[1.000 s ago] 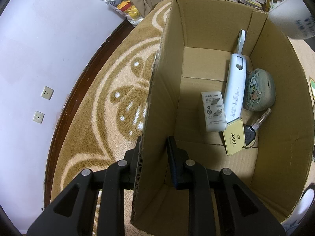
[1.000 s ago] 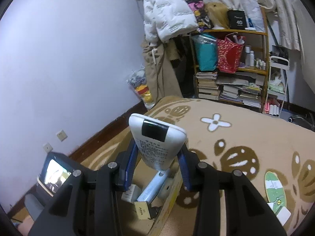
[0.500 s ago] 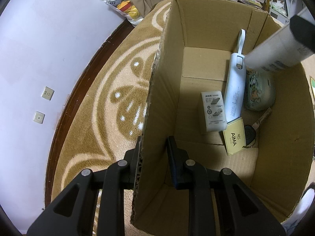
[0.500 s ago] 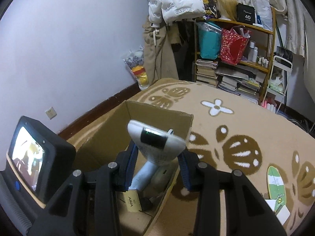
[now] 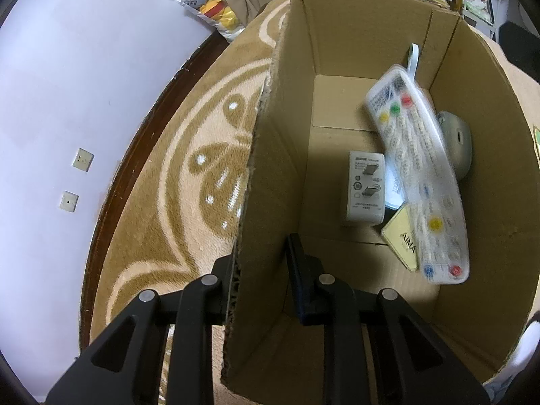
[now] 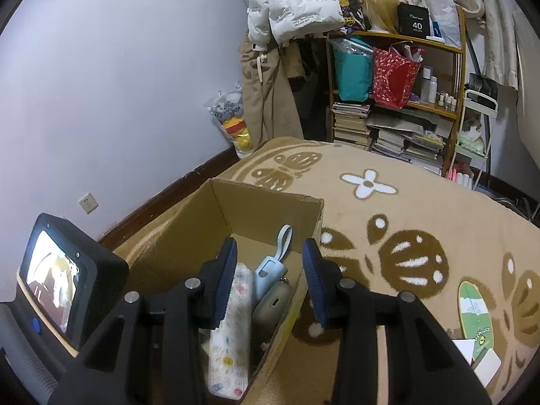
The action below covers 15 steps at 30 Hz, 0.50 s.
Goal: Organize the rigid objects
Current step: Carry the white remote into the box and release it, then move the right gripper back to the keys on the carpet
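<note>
**Remote lies in the box**

Your left gripper (image 5: 261, 268) is clamped on the near wall of the cardboard box (image 5: 337, 27), one finger outside, one inside. Ahead and to its right, the white remote (image 5: 418, 182) lies blurred across a pale blue power bank (image 6: 268, 275), a white charger (image 5: 366, 185) and a yellow tag (image 5: 403, 239). Your right gripper (image 6: 270, 281) hangs above the box, jaws apart and empty.

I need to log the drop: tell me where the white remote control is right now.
The white remote control lies inside the cardboard box, on its right half in the left wrist view, across the yellow AIMA tag and beside the grey pouch.
</note>
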### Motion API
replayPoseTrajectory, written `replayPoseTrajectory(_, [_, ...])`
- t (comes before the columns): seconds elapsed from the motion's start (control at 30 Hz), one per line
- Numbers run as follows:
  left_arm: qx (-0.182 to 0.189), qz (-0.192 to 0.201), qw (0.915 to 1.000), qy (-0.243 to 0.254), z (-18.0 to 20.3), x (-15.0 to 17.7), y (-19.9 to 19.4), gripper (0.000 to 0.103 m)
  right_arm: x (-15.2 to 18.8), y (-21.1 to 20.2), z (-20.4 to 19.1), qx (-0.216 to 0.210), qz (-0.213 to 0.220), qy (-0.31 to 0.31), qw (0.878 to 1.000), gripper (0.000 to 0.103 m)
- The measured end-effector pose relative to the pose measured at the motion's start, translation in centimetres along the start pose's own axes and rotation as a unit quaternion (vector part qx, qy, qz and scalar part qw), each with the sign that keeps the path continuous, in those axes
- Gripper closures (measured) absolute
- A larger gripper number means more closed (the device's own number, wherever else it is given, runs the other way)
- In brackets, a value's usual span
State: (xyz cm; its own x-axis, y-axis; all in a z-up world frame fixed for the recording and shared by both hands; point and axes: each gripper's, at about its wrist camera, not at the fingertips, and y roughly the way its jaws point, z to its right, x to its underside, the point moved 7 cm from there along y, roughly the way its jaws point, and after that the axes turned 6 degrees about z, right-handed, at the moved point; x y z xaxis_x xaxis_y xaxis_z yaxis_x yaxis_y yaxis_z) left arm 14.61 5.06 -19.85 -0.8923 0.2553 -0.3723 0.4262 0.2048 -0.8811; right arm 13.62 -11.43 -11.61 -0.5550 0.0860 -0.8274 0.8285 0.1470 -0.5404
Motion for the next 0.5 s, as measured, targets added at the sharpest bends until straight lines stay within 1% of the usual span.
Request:
replayPoseTrajectory(0.03, [0.000,0.000,1.0000,0.000,0.0,0.0,0.0,0.081,0.0,-0.1,0.1,0.000,0.000,0.001,1.000,0.053])
replayPoseTrajectory(0.1, [-0.001,0.000,1.0000,0.001,0.0,0.0,0.0,0.081,-0.1,-0.2,0.3,0.001,0.000,0.006,1.000,0.043])
replayPoseTrajectory(0.13, [-0.001,0.000,1.0000,0.001,0.1,0.0,0.0,0.081,-0.1,-0.3,0.5,0.002,0.000,0.010,1.000,0.041])
replayPoseTrajectory(0.2, [-0.001,0.000,1.0000,0.001,0.0,0.0,0.0,0.081,0.0,-0.4,1.1,0.007,-0.002,0.017,1.000,0.031])
replayPoseTrajectory(0.27, [-0.001,0.000,1.0000,0.001,0.0,0.1,0.0,0.081,0.2,-0.4,1.6,0.018,-0.003,0.018,1.000,0.025])
replayPoseTrajectory(0.37, [-0.002,0.000,1.0000,0.002,0.1,0.0,-0.1,0.081,0.7,-0.5,2.8,0.038,-0.012,0.023,0.999,0.024])
replayPoseTrajectory(0.5, [-0.001,0.000,1.0000,0.001,0.1,0.0,-0.1,0.081,1.5,-0.7,5.0,0.053,-0.028,0.051,0.997,0.024])
